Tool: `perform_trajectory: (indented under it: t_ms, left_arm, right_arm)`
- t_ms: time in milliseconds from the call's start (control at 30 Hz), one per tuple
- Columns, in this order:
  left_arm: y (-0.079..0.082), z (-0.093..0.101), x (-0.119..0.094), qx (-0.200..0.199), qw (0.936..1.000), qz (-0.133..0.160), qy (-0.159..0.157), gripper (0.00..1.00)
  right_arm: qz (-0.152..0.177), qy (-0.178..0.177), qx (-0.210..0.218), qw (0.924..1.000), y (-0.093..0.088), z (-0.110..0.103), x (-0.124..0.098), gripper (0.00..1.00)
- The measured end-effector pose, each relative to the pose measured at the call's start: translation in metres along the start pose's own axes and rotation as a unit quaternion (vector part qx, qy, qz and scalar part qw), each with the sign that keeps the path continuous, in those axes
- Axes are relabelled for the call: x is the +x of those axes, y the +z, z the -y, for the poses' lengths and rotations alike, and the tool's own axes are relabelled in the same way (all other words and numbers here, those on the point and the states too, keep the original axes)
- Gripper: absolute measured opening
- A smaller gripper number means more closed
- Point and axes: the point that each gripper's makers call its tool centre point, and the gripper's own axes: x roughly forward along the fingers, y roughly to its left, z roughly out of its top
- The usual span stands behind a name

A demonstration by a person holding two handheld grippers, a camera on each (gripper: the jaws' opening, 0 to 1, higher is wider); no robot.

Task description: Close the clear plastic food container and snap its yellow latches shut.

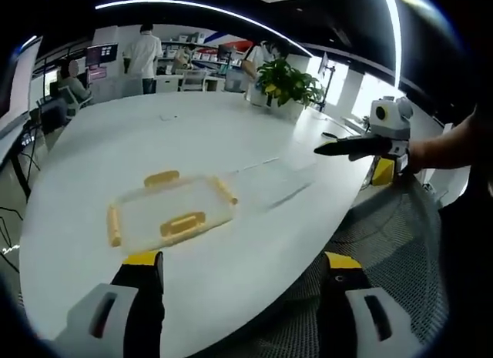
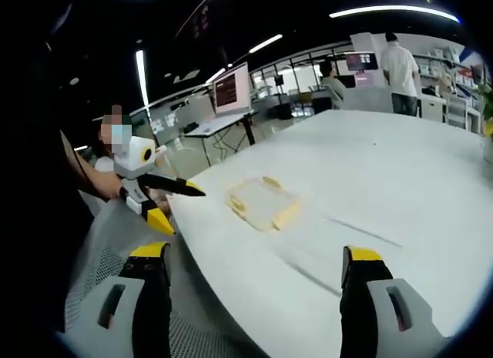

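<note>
Both grippers, left gripper (image 1: 239, 273) and right gripper (image 2: 258, 269), hang wide open, empty; the food container (image 1: 171, 212) near the table (image 1: 231, 135) edge sits untouched, yellow latches (image 1: 182, 223) seemingly unsnapped.

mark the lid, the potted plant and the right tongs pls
lid (image 1: 171, 209): left gripper view, middle of the clear panel.
potted plant (image 1: 286, 84): left gripper view, its leaves.
right tongs (image 2: 258, 269): right gripper view, midway between its yellow tips.

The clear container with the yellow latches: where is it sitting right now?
The container lies on the white table near its close edge, just ahead of the left gripper, clear of both grippers. In the right gripper view it lies ahead and left of the right gripper.
</note>
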Motion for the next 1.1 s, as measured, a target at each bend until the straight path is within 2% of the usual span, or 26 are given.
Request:
perform_trajectory:
  t_ms: [167, 433, 600, 767, 900, 1100]
  left_arm:
    - [0.005, 0.001, 0.001, 0.011, 0.9999, 0.002, -0.006, 0.80]
    - [0.005, 0.002, 0.001, 0.014, 0.9998, -0.002, -0.016, 0.81]
    - [0.006, -0.002, 0.001, 0.008, 0.9998, -0.001, -0.017, 0.81]
    - [0.005, -0.009, 0.002, 0.004, 0.9995, -0.014, -0.028, 0.79]
    - [0.011, -0.011, 0.002, -0.008, 0.9991, -0.012, -0.039, 0.82]
    - [0.014, -0.014, 0.001, 0.003, 0.9987, -0.017, -0.049, 0.80]
  right_arm:
    - [-0.005, 0.004, -0.012, 0.9999, 0.002, -0.001, 0.003, 0.90]
    - [0.000, 0.006, -0.007, 1.0000, 0.008, -0.003, 0.008, 0.89]
    - [0.002, 0.010, -0.002, 0.9999, 0.013, -0.006, 0.013, 0.88]
    - [0.006, 0.017, -0.005, 0.9998, 0.023, -0.009, 0.022, 0.87]
    - [0.008, 0.018, -0.004, 0.9998, 0.028, -0.008, 0.027, 0.85]
    - [0.006, 0.022, -0.009, 0.9997, 0.032, -0.010, 0.037, 0.84]
